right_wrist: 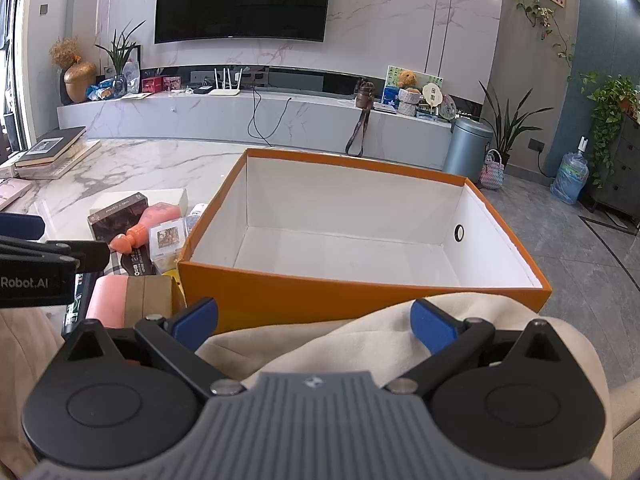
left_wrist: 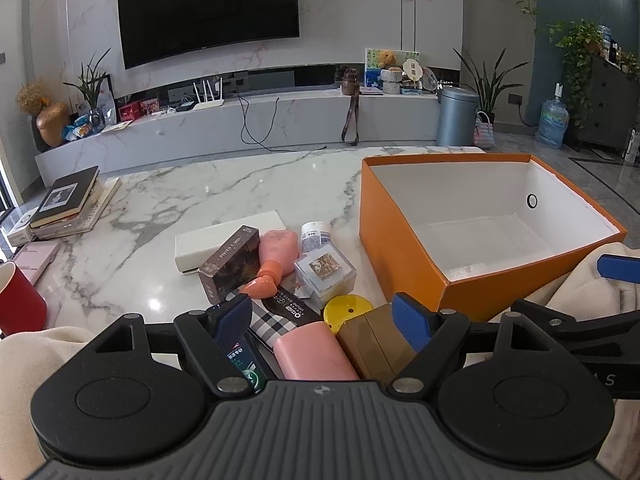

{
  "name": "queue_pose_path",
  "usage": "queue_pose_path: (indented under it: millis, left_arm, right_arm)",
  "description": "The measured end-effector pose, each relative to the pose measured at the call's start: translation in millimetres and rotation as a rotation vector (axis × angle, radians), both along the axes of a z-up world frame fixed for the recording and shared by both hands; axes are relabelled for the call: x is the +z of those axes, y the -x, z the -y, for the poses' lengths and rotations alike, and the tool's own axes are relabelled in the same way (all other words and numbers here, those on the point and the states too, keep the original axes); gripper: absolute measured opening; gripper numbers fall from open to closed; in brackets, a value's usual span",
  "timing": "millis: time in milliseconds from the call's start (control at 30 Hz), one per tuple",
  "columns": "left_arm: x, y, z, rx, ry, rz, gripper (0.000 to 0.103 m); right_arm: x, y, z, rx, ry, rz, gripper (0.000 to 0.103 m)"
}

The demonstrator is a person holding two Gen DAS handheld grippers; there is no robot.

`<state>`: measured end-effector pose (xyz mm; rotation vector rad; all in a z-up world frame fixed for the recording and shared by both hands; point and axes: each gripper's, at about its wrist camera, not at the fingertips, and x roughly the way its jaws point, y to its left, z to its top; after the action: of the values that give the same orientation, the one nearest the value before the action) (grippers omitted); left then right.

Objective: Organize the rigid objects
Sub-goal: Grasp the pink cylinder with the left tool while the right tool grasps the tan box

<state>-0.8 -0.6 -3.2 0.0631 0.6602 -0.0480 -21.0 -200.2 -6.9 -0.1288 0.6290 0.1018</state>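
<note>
An open orange box point(left_wrist: 396, 236) with a bare white inside stands on the marble table point(left_wrist: 224, 188); it also shows in the right wrist view point(right_wrist: 320, 296). A pile of small items lies left of it: a pink case point(left_wrist: 312, 354), a tan box point(left_wrist: 374, 344), a yellow disc point(left_wrist: 346, 310), a clear cube point(left_wrist: 326, 274), a pink-orange bottle point(left_wrist: 272, 258), a dark card box point(left_wrist: 232, 262) and a white box point(left_wrist: 224, 238). My left gripper point(left_wrist: 322, 322) is open above the pink case and tan box. My right gripper point(right_wrist: 314, 322) is open and empty over cream cloth point(right_wrist: 320, 340) before the orange box.
A stack of books point(left_wrist: 68, 200) lies at the table's far left, with a pink case point(left_wrist: 34, 258) and a red mug point(left_wrist: 18, 304) nearer. Beyond the table are a TV bench point(left_wrist: 240, 124), a grey bin point(left_wrist: 456, 114) and plants.
</note>
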Motion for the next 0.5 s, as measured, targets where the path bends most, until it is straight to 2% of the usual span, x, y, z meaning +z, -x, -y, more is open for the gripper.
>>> queue_pose_path:
  millis: [200, 333, 400, 433, 467, 500]
  left_arm:
    - [5, 0, -10, -0.019, 0.039, -0.002, 0.092]
    - [9, -6, -25, -0.021, 0.12, -0.026, 0.092]
    - [10, -11, -32, 0.001, 0.136, -0.055, 0.09]
    - [10, -12, -34, 0.008, 0.129, -0.064, 0.085]
    - [10, -13, -36, 0.014, 0.122, -0.069, 0.081]
    - [9, -15, -38, 0.023, 0.121, -0.081, 0.08]
  right_arm:
    - [0, -2, 1, 0.004, -0.011, -0.014, 0.101]
    - [-1, -5, 0, 0.026, -0.032, -0.031, 0.101]
    - [-1, -7, -2, 0.047, -0.036, -0.039, 0.101]
    - [-1, -8, -3, 0.06, -0.037, -0.044, 0.1]
    - [0, -9, -4, 0.077, -0.045, -0.049, 0.096]
    - [0, -11, -6, 0.099, -0.06, -0.058, 0.087]
